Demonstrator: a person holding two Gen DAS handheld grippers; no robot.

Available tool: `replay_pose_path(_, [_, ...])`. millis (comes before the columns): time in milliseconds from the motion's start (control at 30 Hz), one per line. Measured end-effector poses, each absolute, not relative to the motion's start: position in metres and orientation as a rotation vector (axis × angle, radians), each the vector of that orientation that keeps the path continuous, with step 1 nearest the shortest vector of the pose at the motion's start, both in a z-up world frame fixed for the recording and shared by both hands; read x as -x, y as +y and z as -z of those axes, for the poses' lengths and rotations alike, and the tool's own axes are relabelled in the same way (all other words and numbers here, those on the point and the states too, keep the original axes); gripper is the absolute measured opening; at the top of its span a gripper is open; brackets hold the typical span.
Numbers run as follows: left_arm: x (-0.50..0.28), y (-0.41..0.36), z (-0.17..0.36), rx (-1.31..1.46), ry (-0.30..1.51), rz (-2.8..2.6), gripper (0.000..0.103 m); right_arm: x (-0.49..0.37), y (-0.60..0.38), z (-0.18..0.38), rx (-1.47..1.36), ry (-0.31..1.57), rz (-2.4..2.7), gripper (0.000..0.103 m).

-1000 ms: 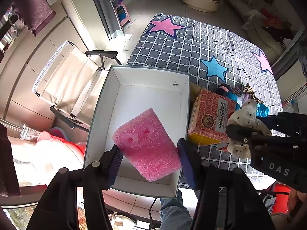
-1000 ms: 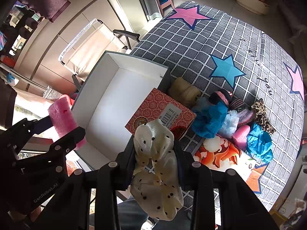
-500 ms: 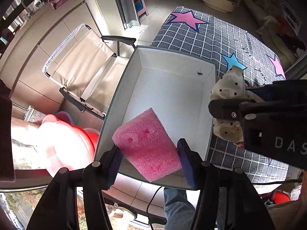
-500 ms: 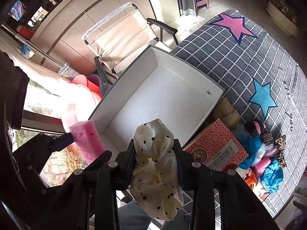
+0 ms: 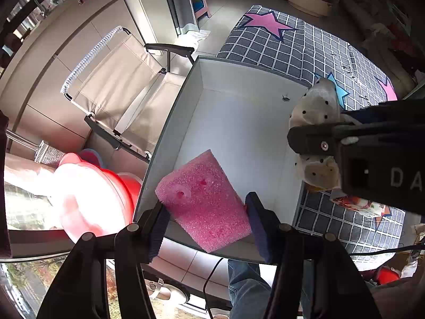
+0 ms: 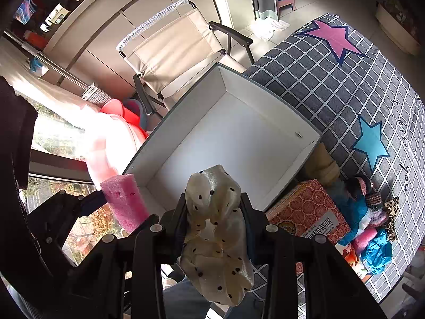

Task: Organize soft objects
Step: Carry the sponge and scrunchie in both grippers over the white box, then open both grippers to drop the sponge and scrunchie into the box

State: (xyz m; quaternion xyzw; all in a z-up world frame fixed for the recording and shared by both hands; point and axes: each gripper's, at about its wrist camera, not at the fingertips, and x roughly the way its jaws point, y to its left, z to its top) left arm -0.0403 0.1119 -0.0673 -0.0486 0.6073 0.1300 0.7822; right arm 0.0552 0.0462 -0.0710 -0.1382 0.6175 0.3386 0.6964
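Observation:
My left gripper (image 5: 205, 222) is shut on a pink foam block (image 5: 204, 198), held above the near left corner of an empty white box (image 5: 239, 122). The same pink foam block (image 6: 124, 203) shows in the right wrist view at the lower left. My right gripper (image 6: 213, 219) is shut on a cream scrunchie with black dots (image 6: 216, 234), hanging over the near edge of the white box (image 6: 239, 138). In the left wrist view that scrunchie (image 5: 316, 114) sits over the box's right wall.
The box stands on a grey checked cloth with stars (image 6: 345, 79). To its right lie an orange carton (image 6: 310, 212) and a heap of soft items (image 6: 372, 226). A beige folding chair (image 5: 119, 90) and a red tub (image 5: 106, 186) are left of the box. A person's leg in jeans (image 5: 244, 284) is below.
Both grippers moved left across the cloth to hang over the white box, each keeping its grip. The orange carton slid out of the left wrist view.

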Motion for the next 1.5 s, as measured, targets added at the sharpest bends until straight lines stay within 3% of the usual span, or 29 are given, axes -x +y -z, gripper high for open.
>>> replay_pose_path(1100, [0.030,0.112,0.088,0.108,1.349,-0.280,0.062,-0.074,0.050,0.091,0.283,1.426,-0.722,0.038])
replay_pose_path(1133, [0.029,0.112,0.088,0.107,1.347,-0.282,0.063,-0.075,0.051,0.091,0.281,1.428,-0.724,0.038])
replay_pose_path(1233, [0.027,0.117,0.091,0.128,1.353,-0.299,0.079,-0.078,0.053,0.089,0.264,1.429,-0.739,0.039])
replay_pose_path(1267, [0.027,0.119,0.092,0.153,1.358,-0.297,0.081,-0.079,0.054,0.089,0.263,1.428,-0.739,0.044])
replay_pose_path(1300, [0.025,0.122,0.094,0.185,1.369,-0.293,0.085,-0.081,0.055,0.088,0.262,1.423,-0.735,0.061])
replay_pose_path(1333, [0.024,0.125,0.097,0.220,1.380,-0.283,0.087,-0.082,0.055,0.087,0.266,1.418,-0.727,0.069])
replay_pose_path(1467, [0.021,0.135,0.104,0.303,1.399,-0.273,0.088,-0.088,0.051,0.083,0.269,1.392,-0.693,0.088])
replay_pose_path(1500, [0.020,0.136,0.105,0.317,1.396,-0.269,0.094,-0.090,0.049,0.081,0.263,1.382,-0.682,0.092])
